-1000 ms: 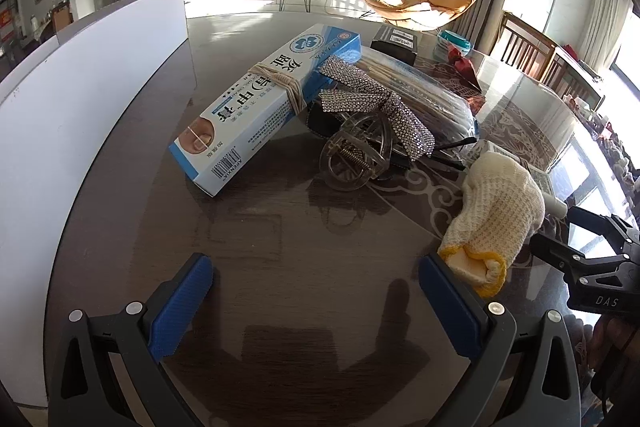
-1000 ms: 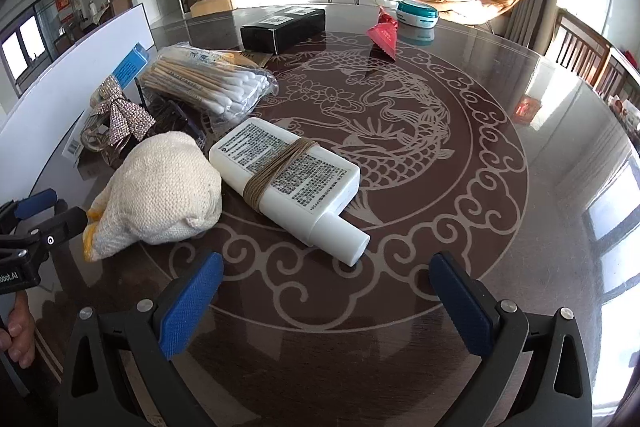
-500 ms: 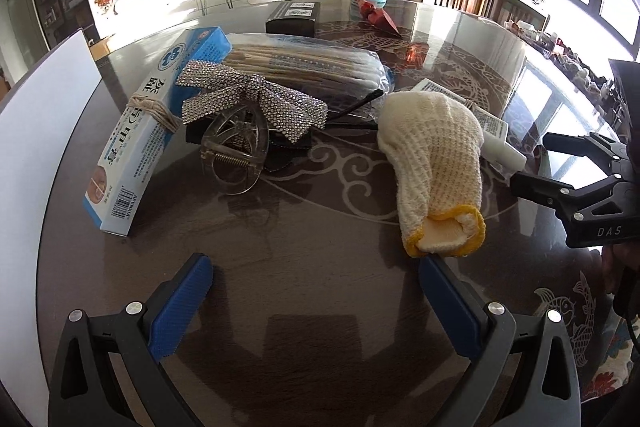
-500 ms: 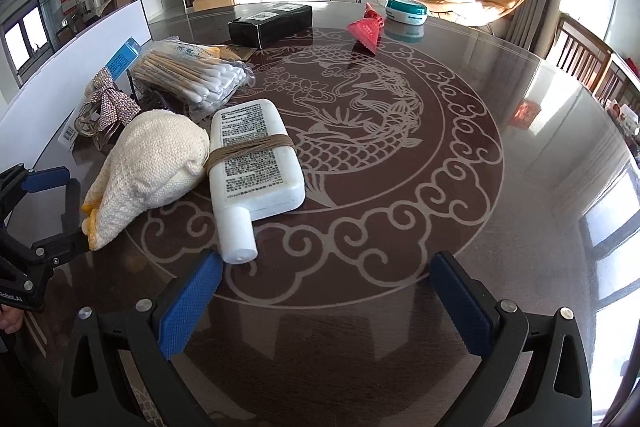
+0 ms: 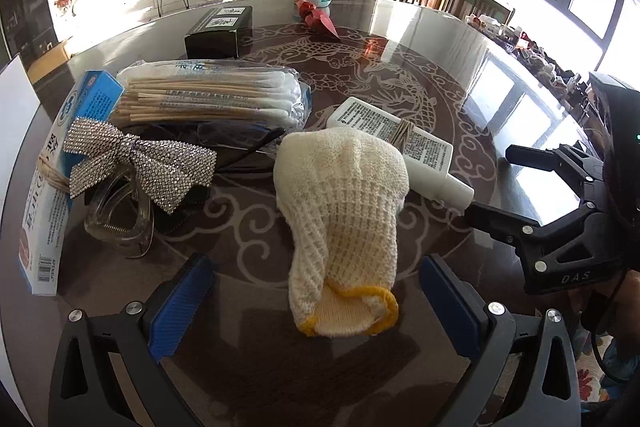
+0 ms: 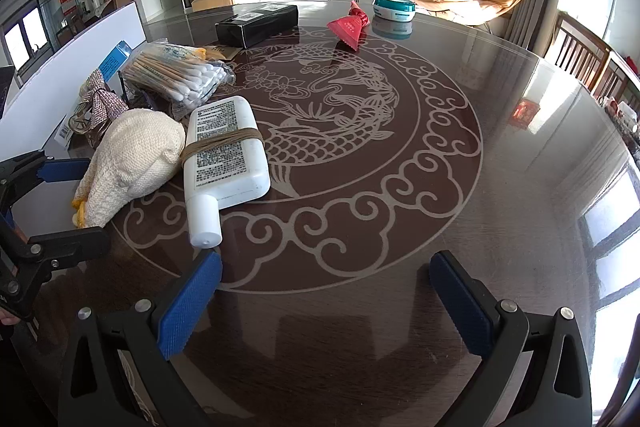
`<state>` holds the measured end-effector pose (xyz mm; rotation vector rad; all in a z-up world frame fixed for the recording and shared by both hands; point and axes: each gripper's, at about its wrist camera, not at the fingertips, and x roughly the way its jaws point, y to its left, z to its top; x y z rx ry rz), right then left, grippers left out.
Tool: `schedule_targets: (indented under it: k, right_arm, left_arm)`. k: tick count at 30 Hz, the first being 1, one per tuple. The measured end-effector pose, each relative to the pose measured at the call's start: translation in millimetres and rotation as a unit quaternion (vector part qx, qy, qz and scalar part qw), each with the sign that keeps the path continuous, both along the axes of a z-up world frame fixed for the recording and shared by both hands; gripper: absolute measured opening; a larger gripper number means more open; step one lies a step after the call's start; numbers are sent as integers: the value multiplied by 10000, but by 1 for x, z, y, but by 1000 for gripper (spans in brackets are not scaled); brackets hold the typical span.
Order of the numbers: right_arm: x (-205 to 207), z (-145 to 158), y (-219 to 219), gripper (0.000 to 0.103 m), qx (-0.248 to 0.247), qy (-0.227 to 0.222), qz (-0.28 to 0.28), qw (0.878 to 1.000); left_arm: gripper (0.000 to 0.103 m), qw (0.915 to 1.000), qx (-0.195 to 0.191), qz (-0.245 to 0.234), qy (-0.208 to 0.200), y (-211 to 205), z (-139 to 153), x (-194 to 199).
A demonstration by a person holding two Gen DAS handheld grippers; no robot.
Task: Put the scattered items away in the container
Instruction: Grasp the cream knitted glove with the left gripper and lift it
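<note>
A cream knitted glove point(image 5: 344, 211) with a yellow cuff lies on the dark table, its cuff between the open fingers of my left gripper point(image 5: 316, 301). Beside it lies a white bottle point(image 6: 224, 155) tied with twine, its cap pointing at my open right gripper point(image 6: 326, 301). Left of the glove sit a rhinestone bow hair clip point(image 5: 140, 167), a blue-and-white carton point(image 5: 52, 187) and a bag of cotton swabs point(image 5: 216, 95). The white container wall point(image 6: 76, 67) stands at the far left.
Further back on the round table point(image 6: 500, 187) stand a black box point(image 6: 256, 25), a red paper cone point(image 6: 348, 27) and a teal-lidded tub point(image 6: 394, 7). Wooden chairs point(image 6: 588, 59) stand past the right edge. My right gripper's frame point(image 5: 560, 227) shows in the left wrist view.
My left gripper swung right from the carton and clip until the glove came between its fingers. My right gripper turned left, bringing the bottle's cap close to its left finger.
</note>
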<state>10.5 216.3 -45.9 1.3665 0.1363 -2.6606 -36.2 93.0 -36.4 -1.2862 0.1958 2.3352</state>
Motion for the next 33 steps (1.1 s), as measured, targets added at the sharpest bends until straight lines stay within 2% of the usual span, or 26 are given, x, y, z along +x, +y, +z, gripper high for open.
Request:
schedule_targets:
  k: [6, 15, 20, 21, 23, 24, 27, 33]
  right_arm:
    - [0, 0, 0, 103, 0, 1, -1, 10000]
    - [0, 0, 0, 103, -1, 0, -1, 10000]
    - [0, 0, 0, 103, -2, 0, -1, 10000]
    - [0, 0, 0, 103, -1, 0, -1, 10000]
    - [0, 0, 0, 103, -2, 0, -1, 10000]
    - [-1, 0, 0, 103, -2, 0, -2, 10000]
    - [-1, 0, 0, 103, -2, 0, -2, 10000]
    - [-1, 0, 0, 103, -2, 0, -3, 10000]
  left_arm:
    - [103, 9985, -490, 215, 135, 19, -4, -19]
    - [103, 9966, -497, 647, 105, 28, -5, -33]
    - [102, 9958, -563, 718, -21, 29, -5, -36]
    - [96, 9957, -542, 754, 34, 28, -3, -34]
    - [57, 9958, -483, 757, 188, 24, 2, -29]
    - [51, 9957, -488, 764, 200, 23, 4, -29]
    - [47, 9961, -349, 792, 160, 13, 5, -21]
    - [47, 9970, -470, 570, 238, -18, 4, 20]
